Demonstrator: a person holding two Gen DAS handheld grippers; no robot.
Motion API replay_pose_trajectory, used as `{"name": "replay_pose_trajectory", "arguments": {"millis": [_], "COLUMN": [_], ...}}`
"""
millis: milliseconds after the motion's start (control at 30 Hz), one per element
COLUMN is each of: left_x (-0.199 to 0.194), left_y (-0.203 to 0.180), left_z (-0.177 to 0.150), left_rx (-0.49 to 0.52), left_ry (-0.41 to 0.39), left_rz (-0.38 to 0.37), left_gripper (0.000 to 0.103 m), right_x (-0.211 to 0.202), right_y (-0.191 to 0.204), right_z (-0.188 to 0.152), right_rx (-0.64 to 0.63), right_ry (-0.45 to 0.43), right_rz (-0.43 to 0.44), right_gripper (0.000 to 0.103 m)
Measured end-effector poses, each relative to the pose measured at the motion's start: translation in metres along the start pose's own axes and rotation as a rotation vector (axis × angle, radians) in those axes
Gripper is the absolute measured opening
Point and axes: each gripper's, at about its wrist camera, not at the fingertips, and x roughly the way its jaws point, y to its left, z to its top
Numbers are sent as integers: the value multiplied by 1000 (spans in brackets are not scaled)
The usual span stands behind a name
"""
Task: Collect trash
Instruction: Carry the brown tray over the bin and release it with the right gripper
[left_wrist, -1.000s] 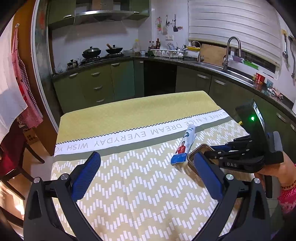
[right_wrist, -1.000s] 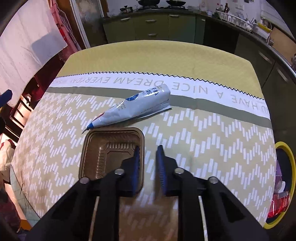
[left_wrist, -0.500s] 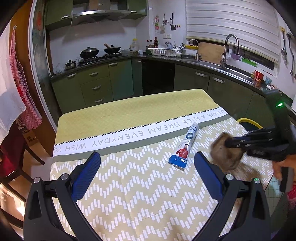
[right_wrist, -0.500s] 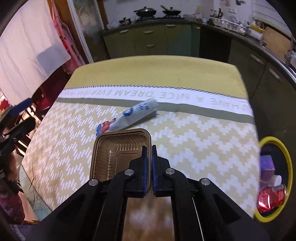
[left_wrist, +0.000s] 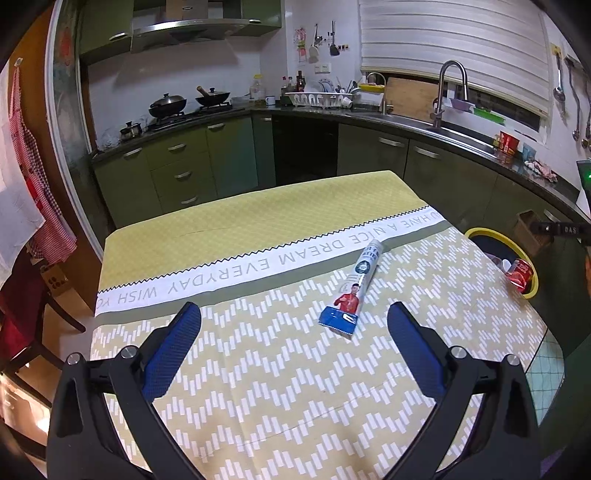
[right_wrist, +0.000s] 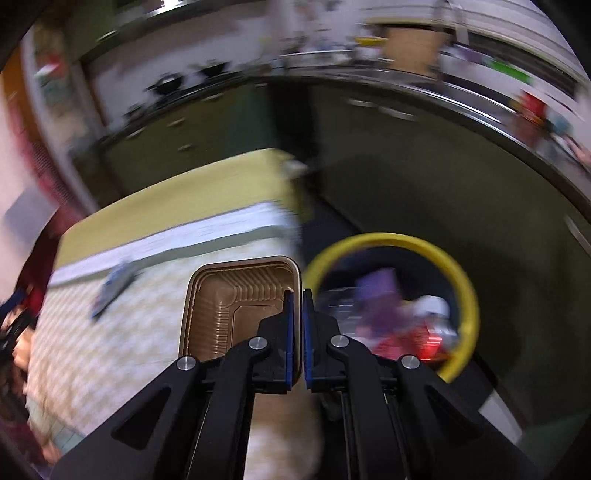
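Note:
My right gripper (right_wrist: 298, 295) is shut on the right rim of a brown plastic tray (right_wrist: 236, 295) and holds it in the air beside the table's right edge, close to a yellow-rimmed trash bin (right_wrist: 466, 295). The tray (left_wrist: 529, 232) shows in the left wrist view above the bin (left_wrist: 491, 233). A blue and white toothpaste tube (left_wrist: 354, 288) lies on the tablecloth. My left gripper (left_wrist: 293, 326) is open and empty, above the cloth, a little short of the tube.
The bin holds red, purple and white waste (right_wrist: 399, 314). The table wears a yellow zigzag cloth (left_wrist: 280, 369). Green kitchen cabinets (left_wrist: 207, 162) and a sink counter (left_wrist: 436, 125) lie behind. A chair (left_wrist: 22, 306) stands at the left.
My right gripper closed on the tray's rim, lifted it off the table and swung it right towards the bin. The left gripper stayed open and nearly still.

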Motion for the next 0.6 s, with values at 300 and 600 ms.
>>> {"name": "replay_pose_trajectory", "arguments": {"millis": [300, 600], "left_x": [4, 7], "left_y": [-8, -11], "left_z": [2, 2], "left_rx": [19, 28], "left_ry": [13, 27], "left_rz": [-3, -10], "left_gripper": [96, 96], "right_x": [51, 97], "right_y": [-80, -114], "right_z": [16, 31], "right_rx": [134, 188], "right_ry": [69, 110], "right_rz": [-159, -236], "right_gripper": [5, 28]}}
